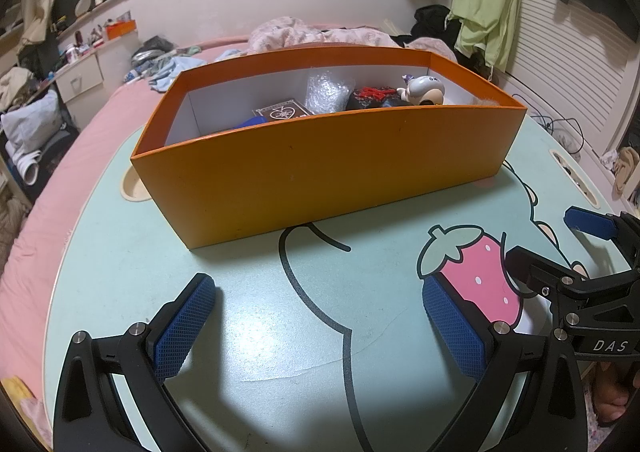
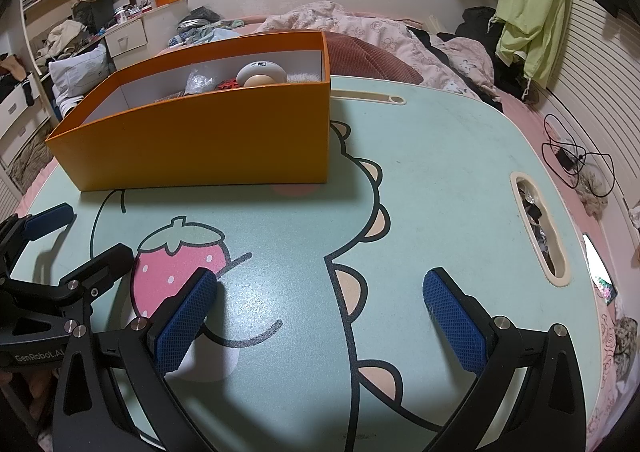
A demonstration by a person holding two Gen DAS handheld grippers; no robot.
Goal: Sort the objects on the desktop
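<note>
Left wrist view: my left gripper (image 1: 320,328) hangs empty, jaws wide. Items sit inside the orange box (image 1: 320,176) at the table's (image 1: 280,332) far side; nothing loose remains visible. "DAS" reads on the neighbouring gripper.

Right wrist view: right gripper (image 2: 320,320) likewise wide, empty. "GenRobot.AI" legible. Sorting appears finished.

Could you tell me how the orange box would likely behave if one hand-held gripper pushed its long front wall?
The orange box looks like thin cardboard, so its wall may flex inward. It holds only a few small items, so it probably slides easily on the smooth table. Being low and long, it seems unlikely to tip.
</note>
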